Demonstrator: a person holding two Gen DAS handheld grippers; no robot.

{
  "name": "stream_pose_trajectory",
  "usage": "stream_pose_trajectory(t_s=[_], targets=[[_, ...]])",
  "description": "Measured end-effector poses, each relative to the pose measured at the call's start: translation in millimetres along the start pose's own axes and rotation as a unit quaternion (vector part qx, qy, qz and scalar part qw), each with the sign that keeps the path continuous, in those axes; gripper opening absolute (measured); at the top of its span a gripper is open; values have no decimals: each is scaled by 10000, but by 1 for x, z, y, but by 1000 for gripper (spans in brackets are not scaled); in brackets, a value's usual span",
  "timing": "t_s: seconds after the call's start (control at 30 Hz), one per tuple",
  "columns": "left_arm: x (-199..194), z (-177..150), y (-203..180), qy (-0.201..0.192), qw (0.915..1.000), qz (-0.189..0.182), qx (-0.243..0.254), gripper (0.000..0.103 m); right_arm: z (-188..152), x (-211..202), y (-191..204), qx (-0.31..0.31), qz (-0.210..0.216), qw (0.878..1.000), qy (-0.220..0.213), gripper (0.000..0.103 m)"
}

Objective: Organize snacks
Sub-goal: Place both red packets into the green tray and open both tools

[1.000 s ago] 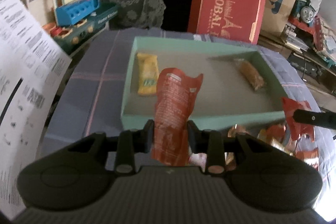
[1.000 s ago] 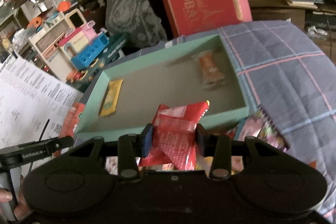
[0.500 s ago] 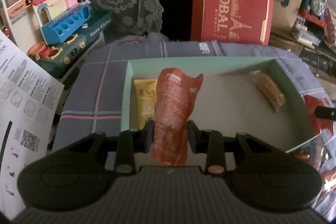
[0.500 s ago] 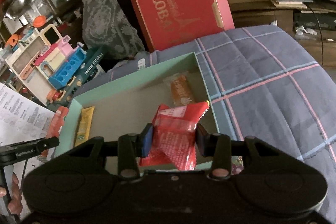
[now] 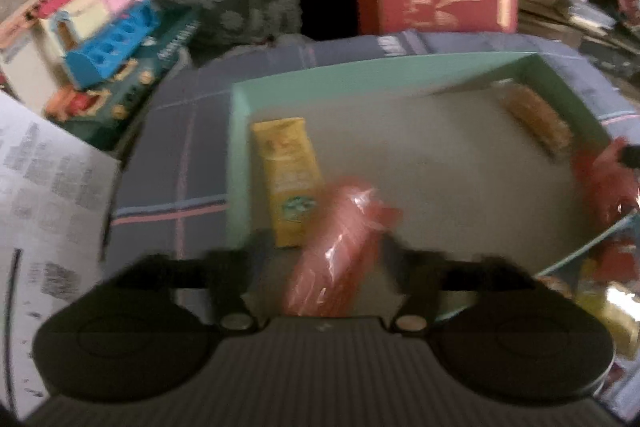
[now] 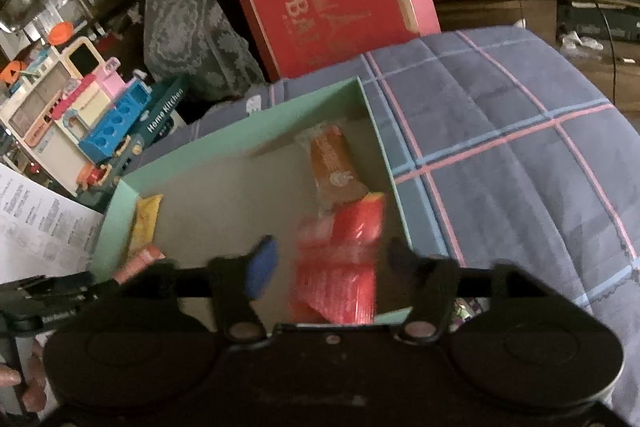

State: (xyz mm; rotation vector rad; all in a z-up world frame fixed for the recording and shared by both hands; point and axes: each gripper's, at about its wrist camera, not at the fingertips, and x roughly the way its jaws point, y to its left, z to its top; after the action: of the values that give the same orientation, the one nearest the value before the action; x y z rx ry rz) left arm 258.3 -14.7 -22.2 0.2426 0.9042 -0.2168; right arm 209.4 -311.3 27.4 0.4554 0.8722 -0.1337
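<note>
Over the green box [image 6: 248,131], both tools spread (packets blurred).

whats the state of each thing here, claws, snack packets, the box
left claw: open, jaws apart from the orange packet
right claw: open, red packet loose between the jaws
orange packet: blurred, tilted over the box, beside the yellow packet
red packet: blurred, over the box's near right corner
yellow packet: lying flat in the box
wafer packet: lying flat in the box
green box: open, no lid
</note>
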Motion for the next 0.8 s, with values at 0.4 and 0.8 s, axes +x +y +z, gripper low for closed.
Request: stream_pose_trajectory(t_s=[0.4, 0.8], targets=[[-37, -26, 26, -171, 9958, 50, -898, 103, -6, -25, -1, 125, -137, 9996, -233, 103], [-76, -55, 15, -156, 9955, -39, -937, 103, -25, -63, -5, 145, -108, 9994, -312, 103]])
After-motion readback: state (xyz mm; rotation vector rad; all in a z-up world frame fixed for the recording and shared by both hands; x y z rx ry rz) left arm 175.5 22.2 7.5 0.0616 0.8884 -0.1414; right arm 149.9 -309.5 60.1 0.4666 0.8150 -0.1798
